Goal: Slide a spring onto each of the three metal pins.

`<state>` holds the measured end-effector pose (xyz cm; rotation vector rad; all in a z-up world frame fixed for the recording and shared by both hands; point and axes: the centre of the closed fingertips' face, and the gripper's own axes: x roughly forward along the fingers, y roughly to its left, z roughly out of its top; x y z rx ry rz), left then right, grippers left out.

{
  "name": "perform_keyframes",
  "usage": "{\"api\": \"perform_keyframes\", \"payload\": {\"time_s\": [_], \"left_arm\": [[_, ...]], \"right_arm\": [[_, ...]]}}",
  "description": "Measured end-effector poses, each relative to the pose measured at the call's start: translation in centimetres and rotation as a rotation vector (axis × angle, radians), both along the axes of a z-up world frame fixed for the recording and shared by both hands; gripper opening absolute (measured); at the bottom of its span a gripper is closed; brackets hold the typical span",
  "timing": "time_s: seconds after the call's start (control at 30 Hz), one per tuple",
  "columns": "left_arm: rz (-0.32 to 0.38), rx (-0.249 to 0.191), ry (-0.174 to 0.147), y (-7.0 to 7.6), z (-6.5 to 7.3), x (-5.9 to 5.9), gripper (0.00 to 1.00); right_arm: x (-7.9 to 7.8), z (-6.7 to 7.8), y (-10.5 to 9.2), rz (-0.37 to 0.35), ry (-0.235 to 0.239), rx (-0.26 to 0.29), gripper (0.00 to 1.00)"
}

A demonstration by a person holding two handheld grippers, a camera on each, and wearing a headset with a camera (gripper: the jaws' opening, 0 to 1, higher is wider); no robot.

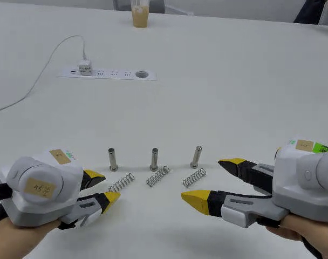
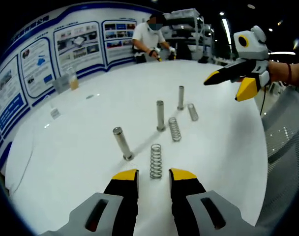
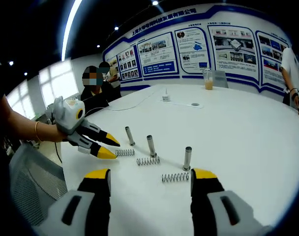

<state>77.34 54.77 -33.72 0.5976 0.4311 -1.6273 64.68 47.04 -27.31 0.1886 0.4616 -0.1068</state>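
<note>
Head view: three pins (image 1: 154, 159) stand upright in a row on the table (image 1: 234, 108), with one of the springs (image 1: 158, 176) lying just before each. Left gripper (image 1: 107, 186) is open narrowly, right gripper (image 1: 202, 178) wide. Both are empty.

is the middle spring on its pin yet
Off. The middle spring lies flat on the table beside the bare middle pin.

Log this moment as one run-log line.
left gripper open by left coiled steel spring | right gripper open near right spring | three upright metal pins bare | springs flat on white table
</note>
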Motion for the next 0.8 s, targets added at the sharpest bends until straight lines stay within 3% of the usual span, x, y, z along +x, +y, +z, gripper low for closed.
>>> {"api": "perform_keyframes", "payload": {"time_s": [0.13,0.5,0.8], "left_arm": [[-0.007,0.019,-0.003,0.00,-0.65,0.05,0.24],[-0.035,0.001,-0.016,-0.61,-0.70,-0.01,0.15],[-0.027,0.001,-0.002,-0.59,-0.70,-0.03,0.10]], "right_arm": [[-0.17,-0.30,0.15,-0.002,0.005,0.009,0.67],[-0.35,-0.58,-0.04,-0.010,0.014,0.013,0.66],[-0.33,-0.55,0.05,-0.015,0.015,0.019,0.65]]}}
